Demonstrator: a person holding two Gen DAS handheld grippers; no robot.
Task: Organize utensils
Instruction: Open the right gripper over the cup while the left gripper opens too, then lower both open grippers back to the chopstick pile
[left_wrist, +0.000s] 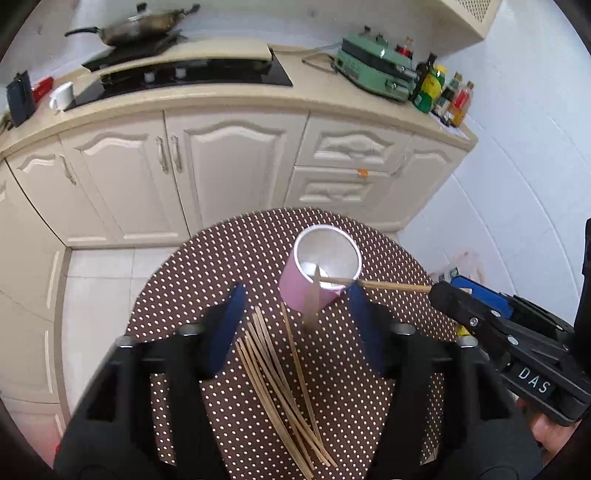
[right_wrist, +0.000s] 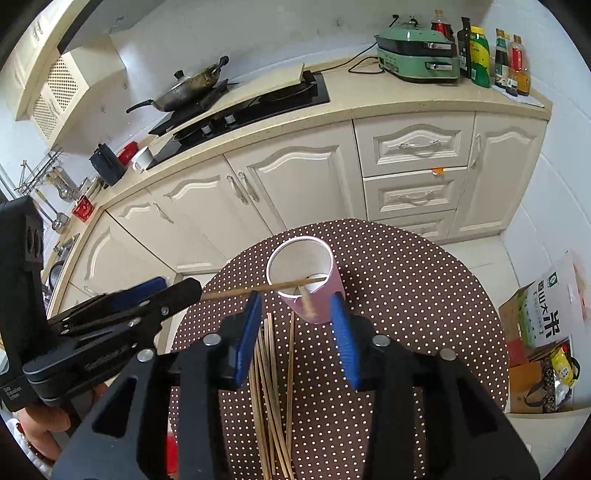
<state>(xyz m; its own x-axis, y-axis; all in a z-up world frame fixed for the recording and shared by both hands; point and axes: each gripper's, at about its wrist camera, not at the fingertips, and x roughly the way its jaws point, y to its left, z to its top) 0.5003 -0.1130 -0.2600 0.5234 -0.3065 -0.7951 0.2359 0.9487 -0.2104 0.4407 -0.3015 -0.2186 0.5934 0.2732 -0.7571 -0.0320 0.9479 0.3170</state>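
Left gripper (left_wrist: 297, 290): low over the table, pointed forward and down at the cup; pads spread wide, gripping nothing.
Right gripper (right_wrist: 294, 297): same stance from the other side; pads likewise apart, nothing clamped.
Hands: only a bit of skin under each handle shows (left (right_wrist: 44, 424), right (left_wrist: 546, 432)).
Loose sticks (left_wrist: 275, 373): a fan of thin wooden sticks flat on the table, below both grippers, just short of the cup.
Left stick (right_wrist: 236, 291): runs from between the left gripper's fingers into the cup; blurred in the left view.
Right stick (left_wrist: 391, 285): runs from the right gripper to the cup's mouth, far end inside.
Cup (left_wrist: 291, 284): pink, upright, white inside.
Table (left_wrist: 221, 266): round, brown dotted cloth.
Cabinets (left_wrist: 229, 173): cream doors beyond the table.
Pan (left_wrist: 140, 26): on the counter's stove.
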